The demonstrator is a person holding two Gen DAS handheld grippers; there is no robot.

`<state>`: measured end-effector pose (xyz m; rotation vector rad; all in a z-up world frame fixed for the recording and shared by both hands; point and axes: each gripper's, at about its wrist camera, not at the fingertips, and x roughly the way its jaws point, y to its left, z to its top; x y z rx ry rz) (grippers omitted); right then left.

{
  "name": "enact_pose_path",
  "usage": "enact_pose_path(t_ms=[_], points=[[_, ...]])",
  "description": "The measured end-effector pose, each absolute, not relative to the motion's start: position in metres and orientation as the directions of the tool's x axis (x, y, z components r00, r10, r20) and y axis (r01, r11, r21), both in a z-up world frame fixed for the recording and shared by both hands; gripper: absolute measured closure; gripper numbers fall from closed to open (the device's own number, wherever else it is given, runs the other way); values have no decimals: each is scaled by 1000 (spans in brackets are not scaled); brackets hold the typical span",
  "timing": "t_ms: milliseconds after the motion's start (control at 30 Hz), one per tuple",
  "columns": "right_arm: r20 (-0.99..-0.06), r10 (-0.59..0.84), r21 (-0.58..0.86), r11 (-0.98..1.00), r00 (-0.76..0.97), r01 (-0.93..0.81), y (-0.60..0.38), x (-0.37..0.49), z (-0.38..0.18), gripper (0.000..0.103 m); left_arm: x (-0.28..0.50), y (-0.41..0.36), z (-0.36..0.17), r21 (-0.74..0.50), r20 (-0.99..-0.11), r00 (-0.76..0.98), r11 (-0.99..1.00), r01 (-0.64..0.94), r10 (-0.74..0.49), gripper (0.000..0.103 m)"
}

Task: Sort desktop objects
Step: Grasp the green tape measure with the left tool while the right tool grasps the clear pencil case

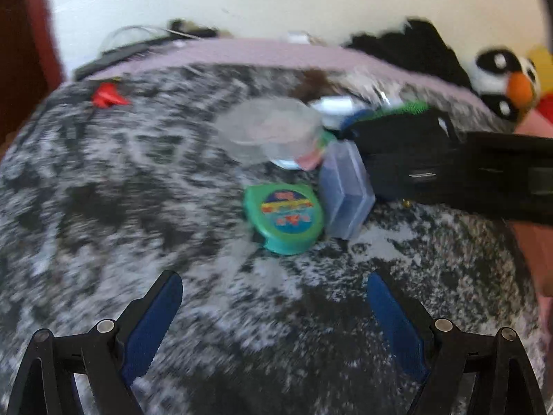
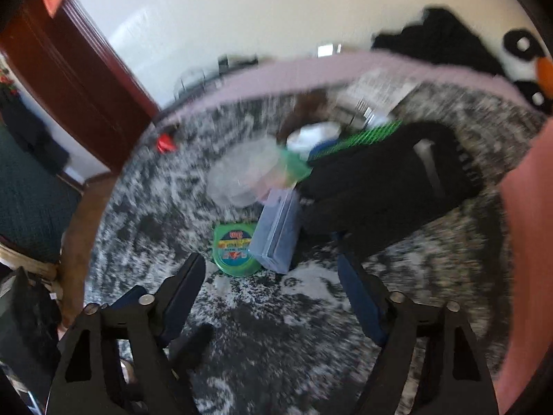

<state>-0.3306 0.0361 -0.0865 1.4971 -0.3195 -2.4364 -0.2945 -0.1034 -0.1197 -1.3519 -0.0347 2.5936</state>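
A green round tape measure lies on the mottled grey tabletop. A bluish clear plastic box leans against its right side. Just behind them stands a clear round container. My left gripper hovers in front of the tape measure, open, with nothing between its blue pads. My right gripper is also open, its tips just short of the tape measure and box, touching neither. A small red item sits far left. Both views are blurred.
A large black object lies right of the box; what it is I cannot tell. Behind it are a green ribbed piece and a white item. A penguin plush and a pink sleeve are at right.
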Motion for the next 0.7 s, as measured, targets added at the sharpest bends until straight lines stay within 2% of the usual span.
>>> enact_pose_path(t_ms=[200, 233, 267, 300, 333, 533, 700], points=[[-877, -290, 279, -957, -384, 86, 19, -373, -131, 34, -327, -90, -148, -133, -843, -494, -972, -196, 215, 12], [-881, -287, 276, -957, -377, 83, 20, -378, -137, 43, -332, -89, -150, -141, -842, -492, -971, -192, 220, 12], [-879, -295, 281, -955, -373, 95, 21, -382, -140, 63, -337, -87, -152, -147, -842, -490, -971, -191, 224, 12], [-878, -303, 284, -953, -370, 105, 22, -386, -142, 76, -342, -83, -155, -142, -844, -490, -972, -189, 219, 12], [-876, -298, 279, -955, -379, 105, 26, -388, -141, 78, -346, -81, -158, -133, -845, -491, -973, -188, 211, 12], [-854, -259, 241, -966, -451, 99, 50, -391, -117, 79, -364, -68, -166, -101, -841, -514, -982, -159, 170, 12], [-843, -296, 289, -953, -449, 86, 69, -395, -110, 79, -367, -57, -171, -18, -835, -543, -989, -146, 95, 13]])
